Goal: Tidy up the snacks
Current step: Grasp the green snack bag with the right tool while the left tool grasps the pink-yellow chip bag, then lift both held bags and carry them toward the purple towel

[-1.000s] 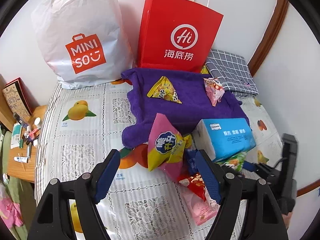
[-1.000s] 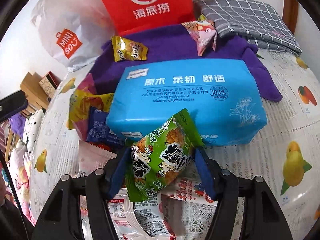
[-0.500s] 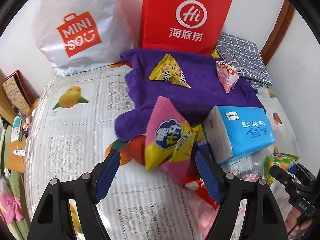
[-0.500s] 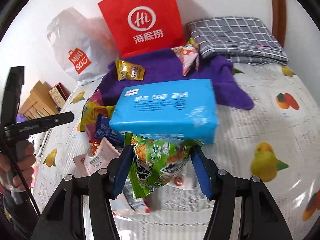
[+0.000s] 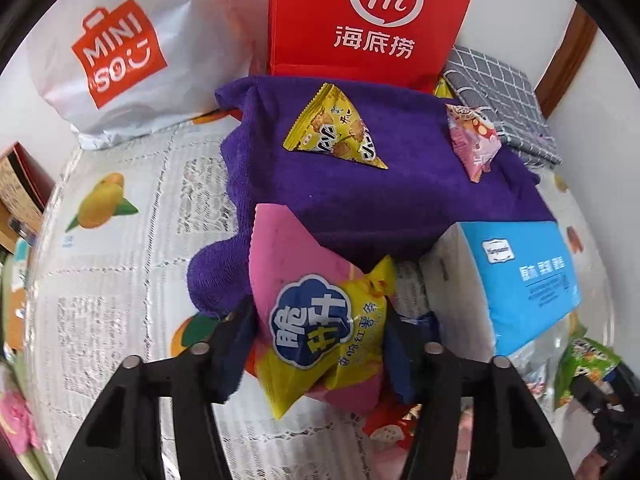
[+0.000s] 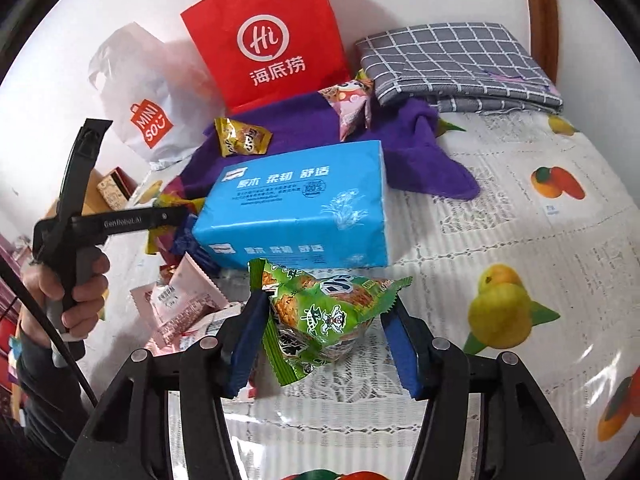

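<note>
My left gripper (image 5: 318,354) is shut on a pink and yellow snack bag (image 5: 316,308) at the front edge of the purple towel (image 5: 360,184). My right gripper (image 6: 324,344) is shut on a green snack bag (image 6: 324,316) and holds it above the tablecloth, in front of the blue tissue pack (image 6: 296,208). A yellow snack bag (image 5: 336,132) and a pink snack bag (image 5: 474,146) lie on the towel. More snack packets (image 6: 180,300) lie in a heap left of the tissue pack. The left gripper also shows in the right wrist view (image 6: 176,212).
A red paper bag (image 5: 372,20) and a white MINISO bag (image 5: 116,48) stand against the back wall. A folded grey checked cloth (image 6: 456,64) lies at the back right. The fruit-print tablecloth (image 6: 500,220) covers the table. A wooden shelf with boxes (image 5: 20,188) stands at the left.
My left gripper moved forward and closed on the pink and yellow bag. My right gripper lifted the green bag off the heap and drew back from the tissue pack.
</note>
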